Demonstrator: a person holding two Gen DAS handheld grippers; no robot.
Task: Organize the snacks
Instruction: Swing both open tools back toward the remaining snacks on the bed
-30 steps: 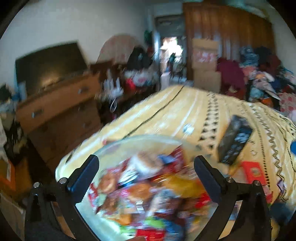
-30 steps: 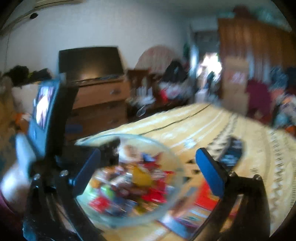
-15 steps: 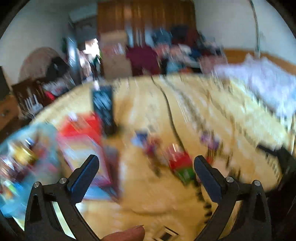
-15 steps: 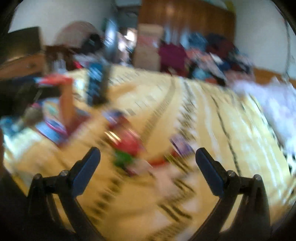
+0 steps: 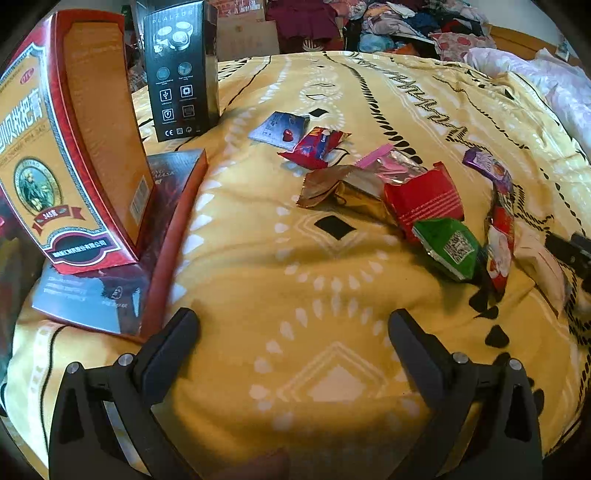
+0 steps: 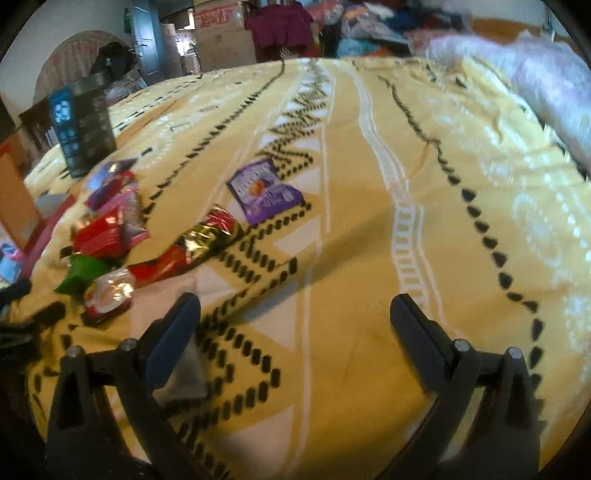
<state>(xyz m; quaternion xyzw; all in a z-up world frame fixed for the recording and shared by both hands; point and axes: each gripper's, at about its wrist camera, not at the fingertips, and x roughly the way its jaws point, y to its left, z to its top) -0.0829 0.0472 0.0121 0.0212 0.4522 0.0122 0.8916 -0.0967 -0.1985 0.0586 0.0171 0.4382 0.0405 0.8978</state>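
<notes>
- The snack packets (image 5: 406, 199) lie in a loose line on the yellow patterned blanket (image 5: 332, 295), running from far left to near right; a purple packet (image 6: 264, 190) sits apart.
- A red box (image 5: 66, 147) and a black box (image 5: 181, 70) stand upright at left; clothes (image 5: 388, 18) are piled beyond.
- The left gripper (image 5: 293, 332) and the right gripper (image 6: 295, 317) hover low over the blanket, jaws spread wide, holding nothing.

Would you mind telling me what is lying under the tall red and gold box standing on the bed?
The red and gold box stands on a flat dark box with a red edge, lying on the yellow blanket. Whatever lies beneath that flat box is covered.
</notes>
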